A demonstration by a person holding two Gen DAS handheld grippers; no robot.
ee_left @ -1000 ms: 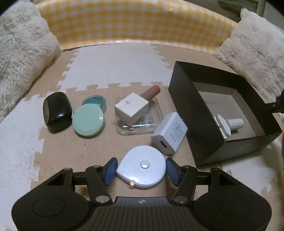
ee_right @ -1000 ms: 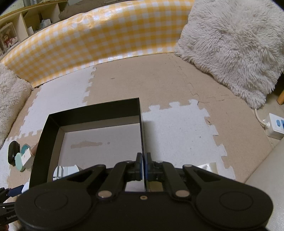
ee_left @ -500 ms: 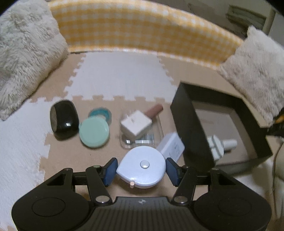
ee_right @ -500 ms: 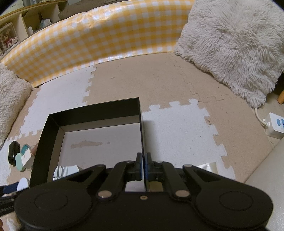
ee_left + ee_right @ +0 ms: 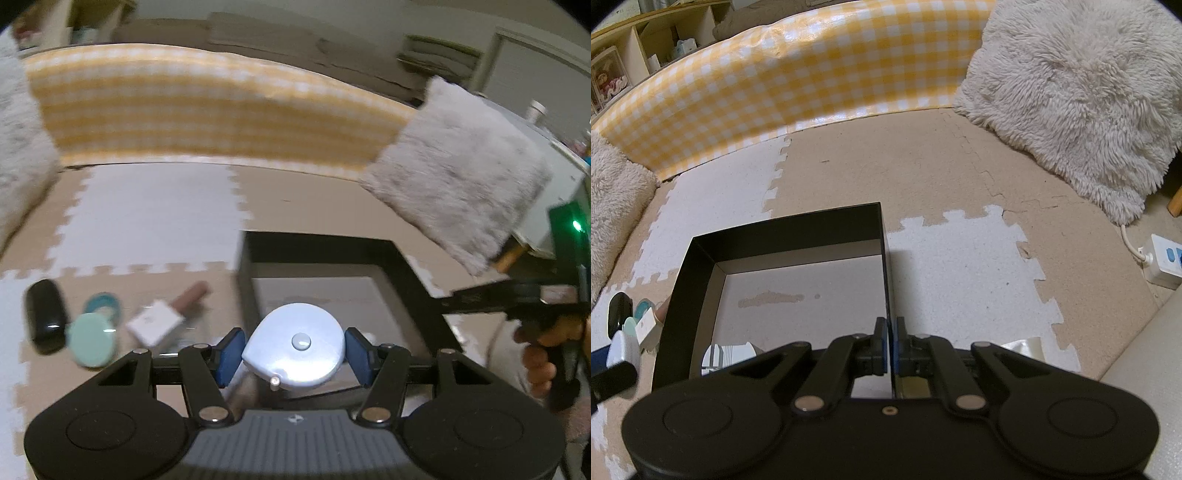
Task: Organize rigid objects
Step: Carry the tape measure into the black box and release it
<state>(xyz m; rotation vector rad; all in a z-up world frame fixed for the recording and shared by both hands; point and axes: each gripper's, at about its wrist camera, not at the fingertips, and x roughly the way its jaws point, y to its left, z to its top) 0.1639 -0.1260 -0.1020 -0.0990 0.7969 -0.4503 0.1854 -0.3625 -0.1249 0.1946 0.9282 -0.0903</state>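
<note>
My left gripper [image 5: 294, 350] is grasping the pale blue tape measure [image 5: 295, 345], blue pads pressing on both its sides. It is hanging lifted off the floor, in front of the black box [image 5: 317, 248], roughly over the box's near-left part, though the left wrist view is blurred so I can't say whether it is already above the opening.

My right gripper [image 5: 890, 341] is clenching the box's right wall [image 5: 884, 266], one pad inside, one outside. My right hand [image 5: 543, 354] is showing at the right edge of the left view, wrapping the gripper handle.

A white ribbed object [image 5: 729, 352] is lying inside the box at its near-left corner; the rest of the grey box floor is showing.

Left of the box on the foam puzzle mat [image 5: 964, 280], several items are sitting in a loose row: black oval case [image 5: 46, 319] far left, mint round disc [image 5: 92, 343] touching or just beside it, teal ring [image 5: 103, 304] just behind the disc, white cube [image 5: 155, 325] nearer the box, brown cylinder [image 5: 190, 295] behind the cube.

Yellow checked bumper [image 5: 798, 77] is running along the far side, fluffy grey cushion [image 5: 1078, 92] at far right. White power strip [image 5: 1165, 260] is lying at the right edge of the mat.
</note>
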